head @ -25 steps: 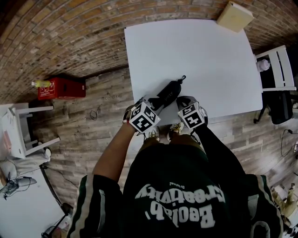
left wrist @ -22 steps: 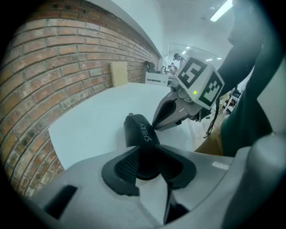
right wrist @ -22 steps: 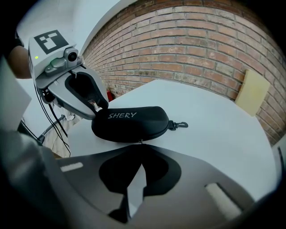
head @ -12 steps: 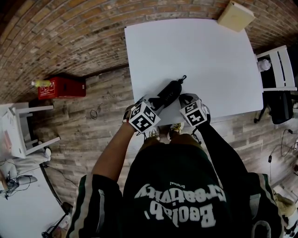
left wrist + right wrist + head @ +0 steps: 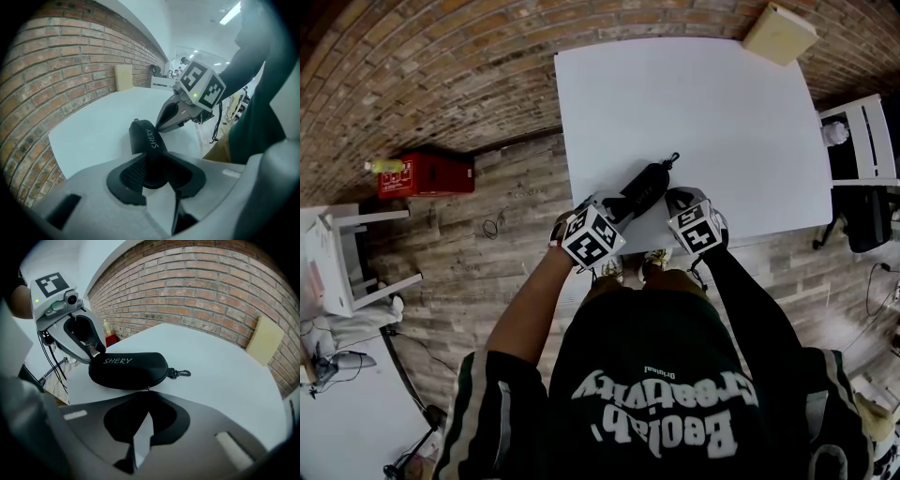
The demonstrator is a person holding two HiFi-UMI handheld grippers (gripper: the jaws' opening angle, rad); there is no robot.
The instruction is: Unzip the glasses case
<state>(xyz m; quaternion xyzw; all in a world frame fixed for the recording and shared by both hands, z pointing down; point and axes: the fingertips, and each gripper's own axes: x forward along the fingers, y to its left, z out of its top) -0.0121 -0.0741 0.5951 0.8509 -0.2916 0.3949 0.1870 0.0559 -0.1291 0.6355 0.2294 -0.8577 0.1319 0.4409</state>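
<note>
1. Near the front edge of the white desk (image 5: 703,103) lies the black glasses case (image 5: 641,187), its clip end pointing away from the person.
2. The left gripper (image 5: 154,169) is clamped on the case's near end.
3. The right gripper (image 5: 148,397) has its jaws together against the case's long side, possibly pinching the tiny zip pull (image 5: 148,388).

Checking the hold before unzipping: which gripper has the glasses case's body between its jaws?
The left gripper: one end of the black zipped glasses case sits clamped between its spread jaws. The right gripper has its jaws together, beside the case.
</note>
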